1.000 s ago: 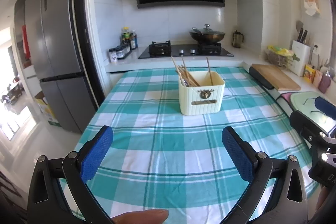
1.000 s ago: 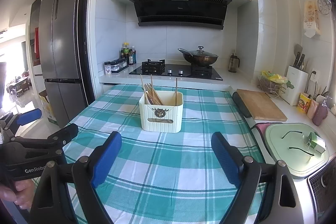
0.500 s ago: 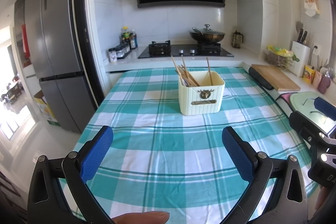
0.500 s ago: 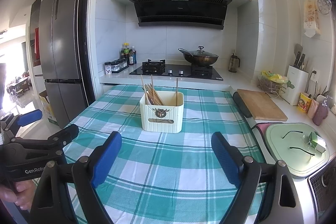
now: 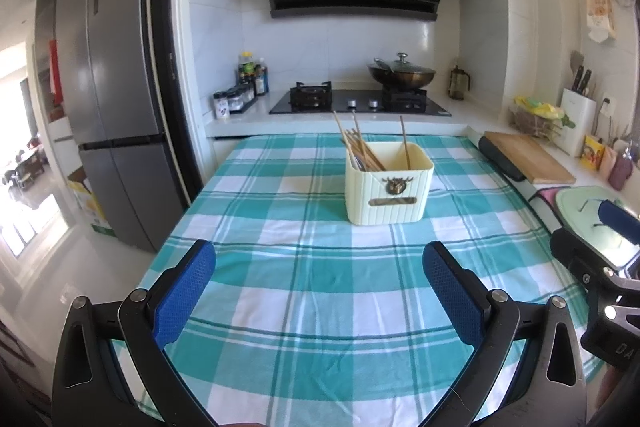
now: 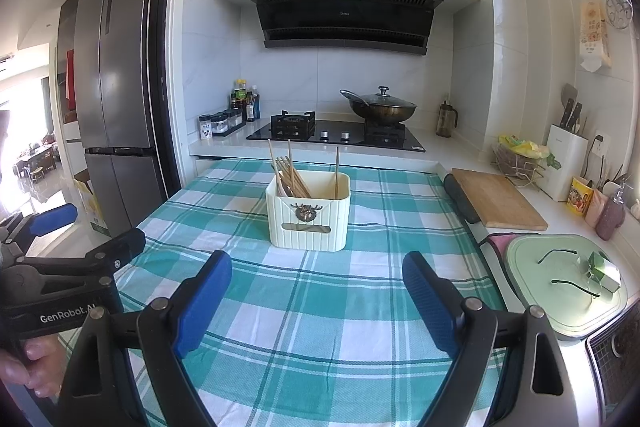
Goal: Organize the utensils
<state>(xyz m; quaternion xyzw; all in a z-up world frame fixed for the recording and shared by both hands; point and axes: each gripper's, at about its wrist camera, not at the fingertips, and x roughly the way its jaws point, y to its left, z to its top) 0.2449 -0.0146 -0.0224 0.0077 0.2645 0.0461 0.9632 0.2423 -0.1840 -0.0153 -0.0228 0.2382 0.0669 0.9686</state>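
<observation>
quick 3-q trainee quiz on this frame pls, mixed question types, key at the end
1. True or false: the left gripper and the right gripper both hold nothing.
2. Where do the chopsticks stand? A) in the cream utensil box B) flat on the checked tablecloth C) on the wooden cutting board
3. Fill in: the lone chopstick stands at the box's ____ side in the right wrist view, apart from the bundle.

Key: 1 true, both open over bare cloth. 2 A. 3 right.
</observation>
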